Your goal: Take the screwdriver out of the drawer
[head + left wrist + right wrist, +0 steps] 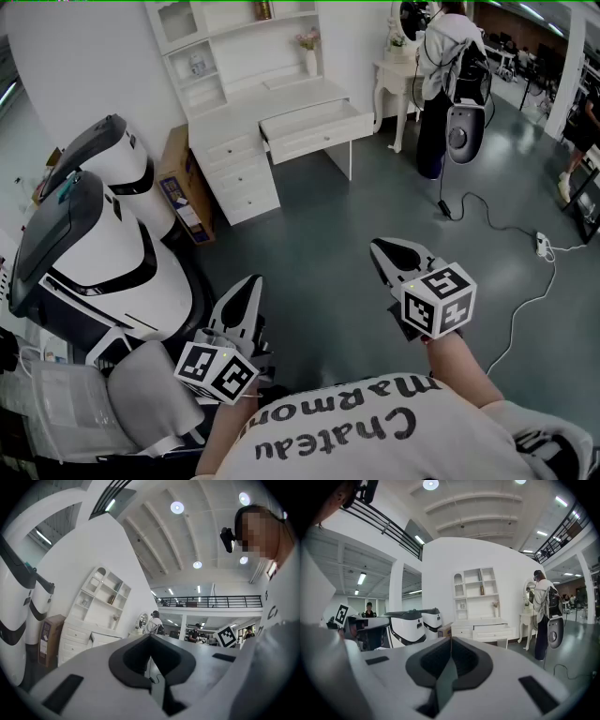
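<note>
A white desk with a shelf unit stands far across the room. Its wide drawer is pulled open; no screwdriver shows from here. The drawer also shows in the right gripper view. Both grippers are held in front of the person's chest, well short of the desk. My left gripper points toward the desk, and its jaws meet at the tips with nothing between them. My right gripper is shut too, empty, aimed roughly at the desk.
Two large white-and-black machines stand at the left, with a cardboard box beside the desk. Another person stands at the back right near a small white table. A cable and power strip lie on the grey floor.
</note>
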